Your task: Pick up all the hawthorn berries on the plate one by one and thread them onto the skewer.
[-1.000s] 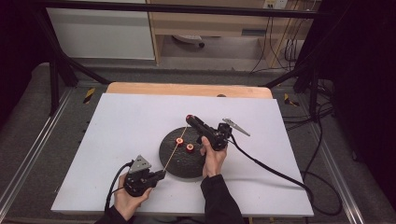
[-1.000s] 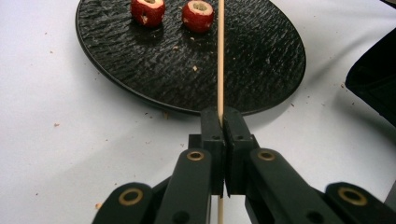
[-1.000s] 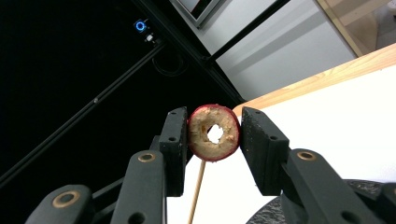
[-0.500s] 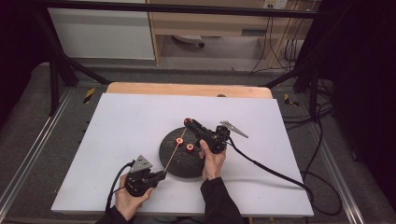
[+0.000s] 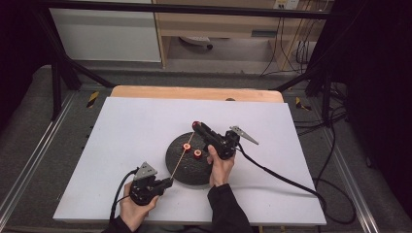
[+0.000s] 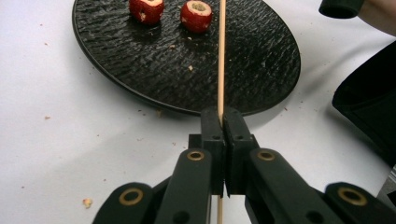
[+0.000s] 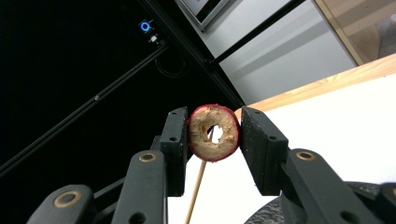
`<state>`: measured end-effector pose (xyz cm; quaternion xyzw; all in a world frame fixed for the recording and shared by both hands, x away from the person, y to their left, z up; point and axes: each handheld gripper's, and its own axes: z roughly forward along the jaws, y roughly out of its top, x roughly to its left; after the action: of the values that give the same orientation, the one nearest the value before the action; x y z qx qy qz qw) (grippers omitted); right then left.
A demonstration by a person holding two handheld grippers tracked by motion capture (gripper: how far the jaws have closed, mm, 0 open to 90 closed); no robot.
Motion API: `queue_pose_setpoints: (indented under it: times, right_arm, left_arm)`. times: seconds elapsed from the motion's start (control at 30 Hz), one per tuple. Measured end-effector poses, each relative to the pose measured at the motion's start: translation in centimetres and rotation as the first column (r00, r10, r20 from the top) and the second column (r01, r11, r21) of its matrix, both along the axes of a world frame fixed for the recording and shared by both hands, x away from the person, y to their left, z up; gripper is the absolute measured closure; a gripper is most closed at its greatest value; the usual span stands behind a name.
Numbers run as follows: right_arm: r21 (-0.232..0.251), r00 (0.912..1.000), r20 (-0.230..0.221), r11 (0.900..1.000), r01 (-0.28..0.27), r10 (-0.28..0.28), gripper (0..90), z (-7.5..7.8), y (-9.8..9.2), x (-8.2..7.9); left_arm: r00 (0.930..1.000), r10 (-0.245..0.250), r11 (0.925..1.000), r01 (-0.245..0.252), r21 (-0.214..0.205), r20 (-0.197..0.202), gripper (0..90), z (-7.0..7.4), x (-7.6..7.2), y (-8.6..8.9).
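— On the white worktop (image 5: 136,126), near its middle, what sits there?

— A round black textured plate (image 5: 180,170). Two small red cored fruit pieces (image 6: 196,15) lie on its far part, close together but apart from each other.

— And the left hand-held gripper (image 5: 165,182)?

— It is at the near left, just beside the plate's near edge. Its jaws are pressed together on a thin pale wooden skewer (image 6: 221,56), pinching it close to its near end. From there the skewer runs away over the plate, passing just right of one fruit piece in the left gripper view.

— Where does the stick end?

— At the right hand-held gripper (image 5: 197,125), which a hand holds over the plate's far right side. Those jaws pinch a third red cored fruit ring (image 7: 214,132), one pad on each side of it, hole facing the camera in the right gripper view.

— Is the skewer through that ring?

— Its tip shows inside the hole, and the shaft slopes down below the ring. How far it has passed through I cannot tell.

— Anything else?

— A cable trails from the right hand-held gripper across the worktop to the right edge.
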<state>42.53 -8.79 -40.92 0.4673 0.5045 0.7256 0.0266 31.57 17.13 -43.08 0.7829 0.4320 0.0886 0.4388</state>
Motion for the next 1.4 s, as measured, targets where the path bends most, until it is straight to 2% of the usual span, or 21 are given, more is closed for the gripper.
queue_pose_setpoints:
  times: [0.23,0.4,0.53,0.6,0.7,0.8,0.93,1.4]
  right_arm:
    - [0.01,0.9998,-0.009,0.9998,-0.016,0.017,63.2,-0.3,0.2,-0.2]
    - [0.007,0.9997,-0.01,0.9997,-0.022,0.022,63.2,-0.1,0.1,-0.4]
    - [0.004,0.9996,-0.014,0.9997,-0.026,0.026,63.3,0.0,0.0,-0.2]
    - [0.009,0.9998,-0.002,0.9998,-0.018,0.018,63.4,0.0,-0.1,-0.1]
    - [0.017,0.9999,0.014,0.9998,-0.001,0.001,63.4,0.3,-0.2,0.0]
    - [0.006,0.9998,0.007,0.9998,-0.016,0.016,63.5,0.3,-0.3,0.1]
    - [0.002,0.9992,0.0,0.9992,-0.041,0.041,63.4,-0.3,0.1,-0.1]
    - [-0.046,0.9937,-0.044,0.9934,-0.105,0.103,63.3,-1.5,0.8,-1.3]
  left_arm:
    - [0.9996,0.024,0.9995,-0.024,-0.022,-0.017,88.6,-0.1,-0.1,-0.5]
    - [0.9999,0.011,0.9999,-0.011,-0.007,-0.001,88.6,-0.3,-0.3,-1.2]
    - [0.9999,0.012,0.9998,-0.012,-0.015,0.009,88.5,-0.1,-0.5,-1.3]
    - [0.9999,0.011,0.9999,-0.011,-0.012,-0.002,88.5,-0.1,-0.6,-1.3]
    - [0.9999,0.015,0.9995,-0.015,-0.027,-0.007,88.6,-0.3,-0.7,-1.4]
    - [0.9995,0.032,0.9979,-0.032,-0.056,0.001,88.6,-0.1,-0.8,-1.3]
    - [0.9986,0.052,0.9966,-0.051,-0.064,0.005,88.6,0.2,-0.8,-1.4]
    - [0.998,0.063,0.9958,-0.062,-0.067,0.01,88.5,1.2,1.7,-2.3]
